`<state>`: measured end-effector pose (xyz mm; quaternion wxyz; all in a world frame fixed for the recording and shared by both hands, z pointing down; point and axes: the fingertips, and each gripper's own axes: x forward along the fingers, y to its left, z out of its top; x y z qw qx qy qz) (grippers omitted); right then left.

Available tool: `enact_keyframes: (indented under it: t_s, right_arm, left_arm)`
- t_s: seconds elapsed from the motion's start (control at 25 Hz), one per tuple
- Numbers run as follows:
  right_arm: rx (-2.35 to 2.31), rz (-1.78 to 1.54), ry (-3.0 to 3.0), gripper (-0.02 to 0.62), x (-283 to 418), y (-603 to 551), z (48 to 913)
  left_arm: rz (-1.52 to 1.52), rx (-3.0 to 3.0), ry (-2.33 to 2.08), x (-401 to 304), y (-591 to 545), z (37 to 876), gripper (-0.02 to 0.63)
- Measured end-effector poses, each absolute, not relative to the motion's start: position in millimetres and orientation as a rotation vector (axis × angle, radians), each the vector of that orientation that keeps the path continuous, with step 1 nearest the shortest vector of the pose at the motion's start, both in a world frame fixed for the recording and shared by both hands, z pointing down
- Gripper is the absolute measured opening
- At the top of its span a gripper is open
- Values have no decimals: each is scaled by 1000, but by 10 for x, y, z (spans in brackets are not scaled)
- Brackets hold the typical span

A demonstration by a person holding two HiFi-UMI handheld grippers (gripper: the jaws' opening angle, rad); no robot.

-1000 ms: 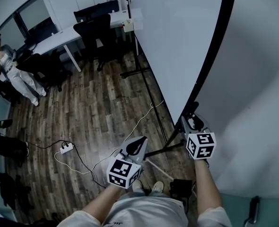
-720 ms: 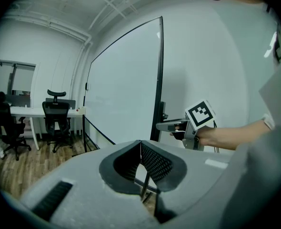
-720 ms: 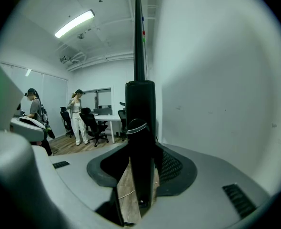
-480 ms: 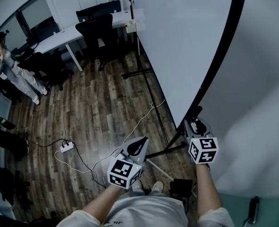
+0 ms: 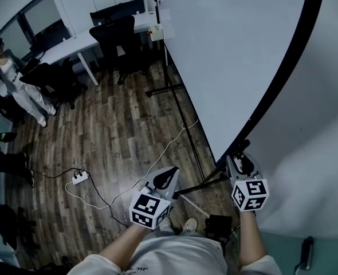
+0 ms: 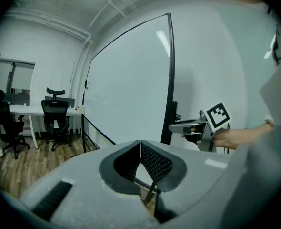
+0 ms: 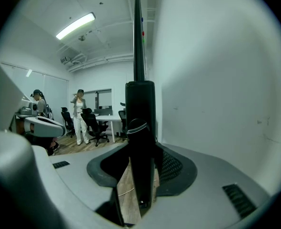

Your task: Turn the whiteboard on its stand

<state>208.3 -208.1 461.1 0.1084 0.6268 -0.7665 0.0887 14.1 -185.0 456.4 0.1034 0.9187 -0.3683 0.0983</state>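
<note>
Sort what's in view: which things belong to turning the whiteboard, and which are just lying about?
Job: large white whiteboard with black frame; its black metal stand; right hand-held gripper, clamped on that frame.
Lying about: white power strip; black office chairs; white desk.

Upright white whiteboard (image 5: 226, 56), black-framed

The head view looks steeply down over the whiteboard (image 5: 232, 50) and the wooden floor (image 5: 117, 130). The left gripper view faces it from low; the right gripper view looks up along its black edge, very close. All three share it.
</note>
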Motion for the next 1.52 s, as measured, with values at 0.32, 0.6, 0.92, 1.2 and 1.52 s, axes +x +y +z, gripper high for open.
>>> enact_keyframes:
  t_s: [0.32, 0.6, 0.92, 1.2, 1.52]
  right_arm:
    - [1853, 265, -2259, 166, 2151, -1810, 4632]
    - [1855, 259, -2281, 166, 2202, -1685, 4639]
    - [1918, 275, -2256, 166, 2212, -1562, 4611]
    - [1870, 342, -2309, 120, 1885, -1283, 4656]
    - [1814, 395, -2352, 13, 1383, -1177, 4676]
  left_arm:
    - [293, 2724, -1051, 241, -1801, 4601, 11]
    - [293, 2735, -1029, 322, -1749, 4598, 11]
    - [292, 2742, -1020, 317, -1679, 4580, 11]
    - [295, 2739, -1016, 284, -1601, 4635, 11]
    - [257, 2710, -1048, 189, -1501, 4620, 11]
